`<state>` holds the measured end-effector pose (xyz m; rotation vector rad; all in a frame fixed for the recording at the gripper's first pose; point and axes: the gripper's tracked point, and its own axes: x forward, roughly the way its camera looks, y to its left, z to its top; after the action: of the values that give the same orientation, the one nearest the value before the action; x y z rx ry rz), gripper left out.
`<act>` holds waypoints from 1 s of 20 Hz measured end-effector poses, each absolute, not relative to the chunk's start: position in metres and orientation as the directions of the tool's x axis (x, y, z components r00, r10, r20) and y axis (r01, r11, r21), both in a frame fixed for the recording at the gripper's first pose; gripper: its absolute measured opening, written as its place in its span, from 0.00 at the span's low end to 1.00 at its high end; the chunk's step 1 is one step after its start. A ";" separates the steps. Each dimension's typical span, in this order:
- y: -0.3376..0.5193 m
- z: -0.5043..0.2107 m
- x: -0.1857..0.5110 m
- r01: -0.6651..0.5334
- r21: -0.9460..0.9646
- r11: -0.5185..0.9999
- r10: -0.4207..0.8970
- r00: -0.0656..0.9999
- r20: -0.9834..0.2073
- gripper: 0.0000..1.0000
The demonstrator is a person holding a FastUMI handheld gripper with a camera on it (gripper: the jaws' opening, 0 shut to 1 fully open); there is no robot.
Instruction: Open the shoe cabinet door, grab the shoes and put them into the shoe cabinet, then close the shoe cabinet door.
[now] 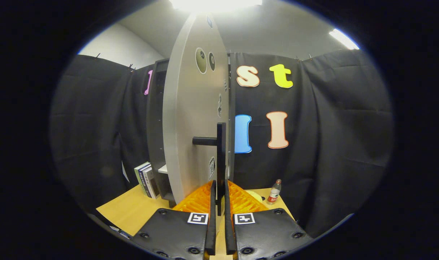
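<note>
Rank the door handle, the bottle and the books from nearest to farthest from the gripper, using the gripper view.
From the gripper, fingers nearly closed around the handle bar:
1. Door handle, between the fingers.
2. Bottle, beyond them on the right, on the table.
3. Books, left, beside the cabinet; close to the bottle's distance, a loose call.

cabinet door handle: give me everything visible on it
The door handle is a dark, matte T-bar: a short horizontal stem joins an upright bar to the pale grey cabinet door, low on its face. It looks like metal or plastic; I cannot tell which. The door stands swung open, seen nearly edge-on. The bar's lower end runs down between the gripper jaws, which are closed to a narrow gap on it and appear to clamp it.
</note>
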<state>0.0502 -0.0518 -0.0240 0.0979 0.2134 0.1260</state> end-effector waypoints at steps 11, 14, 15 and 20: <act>-0.104 -0.024 0.048 -0.070 0.122 0.990 0.089 0.984 -0.157 0.33; -0.116 -0.025 0.032 -0.012 0.105 0.994 0.029 0.986 -0.161 0.53; -0.119 -0.025 0.026 0.008 0.104 0.995 0.009 0.987 -0.163 0.60; -0.124 -0.022 -0.026 0.063 0.100 0.993 -0.044 0.983 -0.181 0.99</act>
<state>-0.0264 -0.1245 -0.0221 0.1057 0.1794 -0.0536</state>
